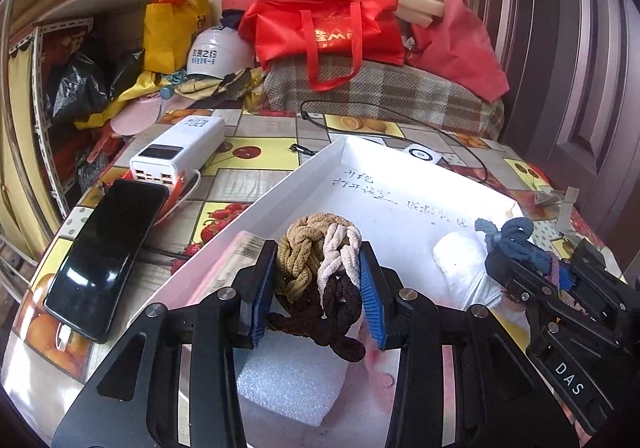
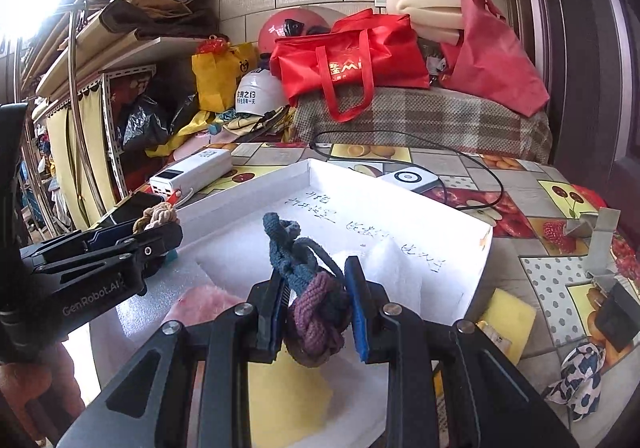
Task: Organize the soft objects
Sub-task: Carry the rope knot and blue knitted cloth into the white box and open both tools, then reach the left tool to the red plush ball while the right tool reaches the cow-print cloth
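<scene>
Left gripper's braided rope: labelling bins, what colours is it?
Tan, cream and dark brown braided rope, clearest in the left wrist view.

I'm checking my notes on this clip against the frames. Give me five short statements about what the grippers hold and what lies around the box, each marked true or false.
1. The left gripper is shut on a braided knot of tan, cream and brown cord. True.
2. The right gripper is open and holds nothing. False: it is shut on a blue and purple braided knot.
3. Both knots are held over the white box. True.
4. The black phone lies inside the box. False: it lies on the fruit-patterned tablecloth, outside the box.
5. A white power bank lies beyond the phone. True.
</scene>
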Demonstrator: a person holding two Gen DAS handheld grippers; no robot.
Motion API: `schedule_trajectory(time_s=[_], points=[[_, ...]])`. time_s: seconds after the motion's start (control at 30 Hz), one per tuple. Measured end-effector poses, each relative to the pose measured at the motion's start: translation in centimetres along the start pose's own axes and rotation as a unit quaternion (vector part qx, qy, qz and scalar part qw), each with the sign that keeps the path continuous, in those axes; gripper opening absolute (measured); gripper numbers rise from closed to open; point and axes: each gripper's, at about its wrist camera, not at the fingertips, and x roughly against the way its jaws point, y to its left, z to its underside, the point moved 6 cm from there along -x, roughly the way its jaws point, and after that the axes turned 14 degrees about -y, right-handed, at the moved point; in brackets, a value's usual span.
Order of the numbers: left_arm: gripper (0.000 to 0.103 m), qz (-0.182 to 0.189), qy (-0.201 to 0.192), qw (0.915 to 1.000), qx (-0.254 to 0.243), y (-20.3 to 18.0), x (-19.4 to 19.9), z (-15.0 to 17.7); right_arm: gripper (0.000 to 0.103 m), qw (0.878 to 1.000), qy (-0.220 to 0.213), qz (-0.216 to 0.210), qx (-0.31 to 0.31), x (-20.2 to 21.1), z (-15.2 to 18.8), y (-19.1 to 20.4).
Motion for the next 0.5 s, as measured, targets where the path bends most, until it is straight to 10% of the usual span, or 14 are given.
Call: schedule_trajectory(time_s=[0.1, 0.23, 0.5], points=[[0.053, 0.005, 0.016, 0.9998, -0.005, -0.35, -0.61, 0.33, 0.033, 1.000, 0.002, 0.008, 0.013, -0.04, -0.02, 0.33], [0.080, -0.022, 0.004, 0.9997, -0.014, -0.11, -0.15, 0.20, 0.088, 0.999, -0.003, 0.027, 0.021, 0.08, -0.18, 0.24], [0.086, -0.055, -0.010, 0.9977, -0.038, -0.21, 0.22, 0.09, 0.088, 0.999, -0.020, 0.029, 0.014, 0.50, -0.57, -0.13]])
